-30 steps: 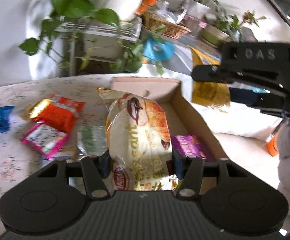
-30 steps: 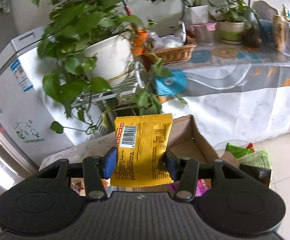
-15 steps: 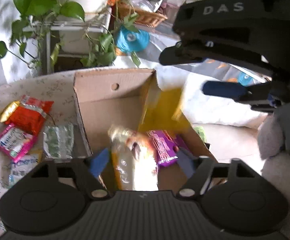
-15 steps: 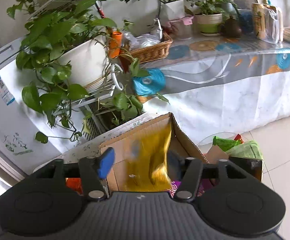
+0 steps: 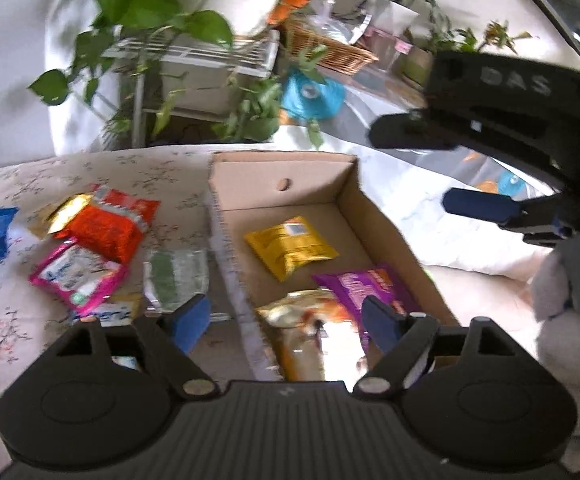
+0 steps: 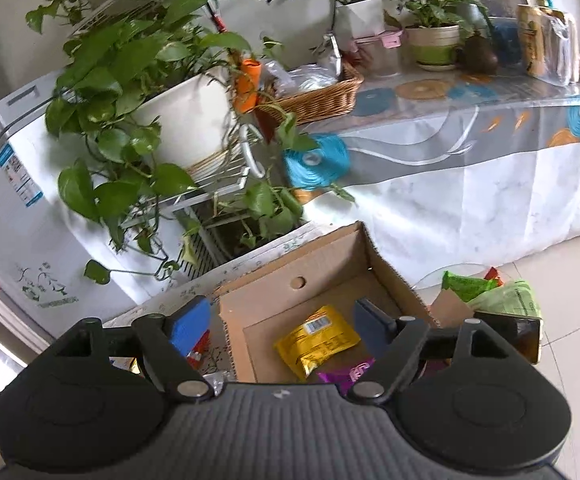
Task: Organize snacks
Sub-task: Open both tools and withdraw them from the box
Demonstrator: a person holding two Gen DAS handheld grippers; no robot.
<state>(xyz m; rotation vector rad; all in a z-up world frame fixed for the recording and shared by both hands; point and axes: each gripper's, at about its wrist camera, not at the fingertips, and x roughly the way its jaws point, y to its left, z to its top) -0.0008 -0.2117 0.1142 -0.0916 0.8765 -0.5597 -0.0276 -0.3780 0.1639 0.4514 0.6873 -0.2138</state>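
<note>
Both the left gripper [image 5: 284, 322] and right gripper [image 6: 280, 322] are hanging released, jaws having just been opening, empty; next, reaching left of the cardboard box [image 5: 385, 236] for the orange packet [image 5: 106, 226], gripping its middle squarely.

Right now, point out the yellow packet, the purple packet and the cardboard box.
yellow packet [image 5: 290, 246], left wrist view, middle of its face.
purple packet [image 5: 363, 286], left wrist view, printed front.
cardboard box [image 5: 278, 172], left wrist view, far wall above the round hole.

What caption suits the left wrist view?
Open left tool above a box holding three snack packs; more packs wait outside.
</note>
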